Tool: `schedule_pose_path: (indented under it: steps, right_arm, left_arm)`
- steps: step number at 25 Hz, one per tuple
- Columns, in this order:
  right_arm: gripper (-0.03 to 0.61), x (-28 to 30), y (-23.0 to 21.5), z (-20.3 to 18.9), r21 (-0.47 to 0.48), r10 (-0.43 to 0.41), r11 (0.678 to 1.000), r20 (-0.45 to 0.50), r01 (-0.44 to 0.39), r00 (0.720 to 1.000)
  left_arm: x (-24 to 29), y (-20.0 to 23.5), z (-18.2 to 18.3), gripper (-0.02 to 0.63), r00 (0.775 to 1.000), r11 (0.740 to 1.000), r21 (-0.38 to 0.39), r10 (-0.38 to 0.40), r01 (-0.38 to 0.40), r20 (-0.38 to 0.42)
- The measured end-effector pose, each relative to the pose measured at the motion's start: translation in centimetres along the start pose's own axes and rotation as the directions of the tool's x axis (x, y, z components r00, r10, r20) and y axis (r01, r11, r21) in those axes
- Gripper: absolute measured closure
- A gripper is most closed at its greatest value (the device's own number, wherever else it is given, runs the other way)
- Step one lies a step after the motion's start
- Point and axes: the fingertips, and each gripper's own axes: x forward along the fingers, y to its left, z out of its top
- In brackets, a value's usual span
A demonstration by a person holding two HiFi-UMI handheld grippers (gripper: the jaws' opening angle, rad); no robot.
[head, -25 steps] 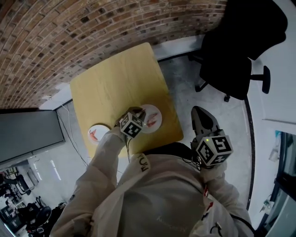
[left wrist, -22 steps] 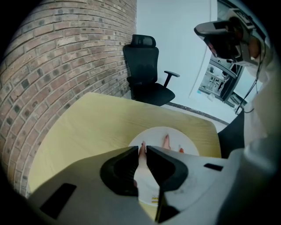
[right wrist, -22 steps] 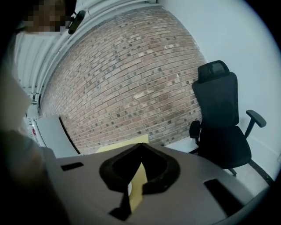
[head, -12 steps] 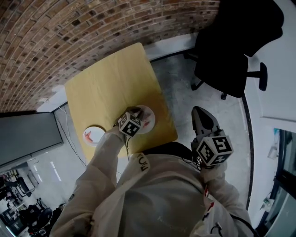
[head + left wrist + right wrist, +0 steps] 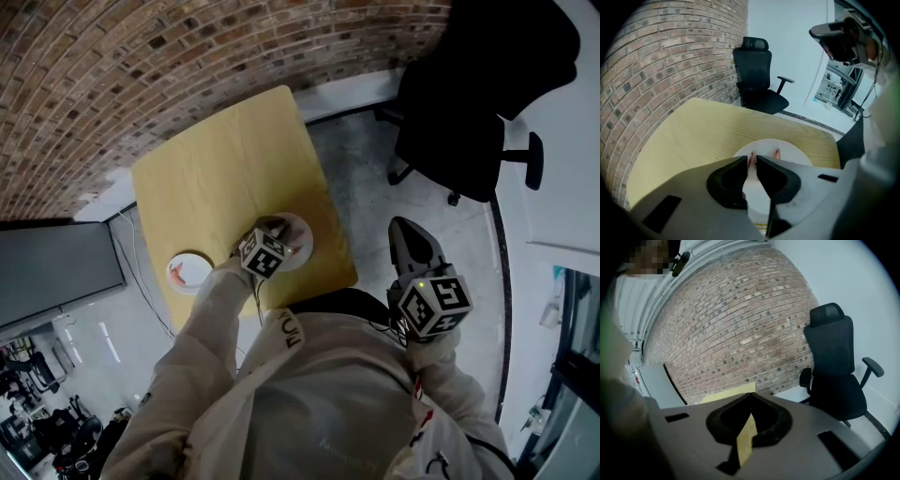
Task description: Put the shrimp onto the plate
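In the left gripper view my left gripper (image 5: pixel 753 158) is shut on a pink shrimp (image 5: pixel 751 162) just above a white plate (image 5: pixel 765 146). The tail of a second shrimp (image 5: pixel 777 153) lies on that plate. From the head view the left gripper (image 5: pixel 277 226) is over the near plate (image 5: pixel 303 234) on the yellow table (image 5: pixel 225 169). A second white plate (image 5: pixel 197 262) at the table's left front holds another shrimp (image 5: pixel 180 273). My right gripper (image 5: pixel 405 231) hangs off the table's right side over the floor. It (image 5: pixel 750 395) is shut with nothing in it.
A black office chair (image 5: pixel 469 112) stands on the grey floor right of the table, near the brick wall (image 5: pixel 141 56). A dark screen (image 5: pixel 56 272) lies left of the table. The table's far half (image 5: pixel 703 126) is bare wood.
The left gripper, with the shrimp in it, has settled a little lower over the near plate. The head view has shifted slightly. The right gripper looks unchanged.
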Motion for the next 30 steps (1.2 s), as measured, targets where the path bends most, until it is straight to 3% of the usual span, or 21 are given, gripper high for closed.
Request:
schedule_pose_path:
  steps: [19,30]
  right_arm:
    - [0.555,0.6,1.2,-0.2,-0.014,0.022,1.000,-0.009,-0.023,1.000]
    - [0.555,3.9,6.4,-0.4,-0.047,0.131,0.990,-0.051,-0.133,0.990]
  left_arm:
    - [-0.7,0.1,0.4,0.549,0.999,1.000,-0.029,0.008,-0.007,0.049]
    - [-4.8,2.6,-3.0,0.551,0.993,0.987,-0.130,0.100,-0.091,0.061]
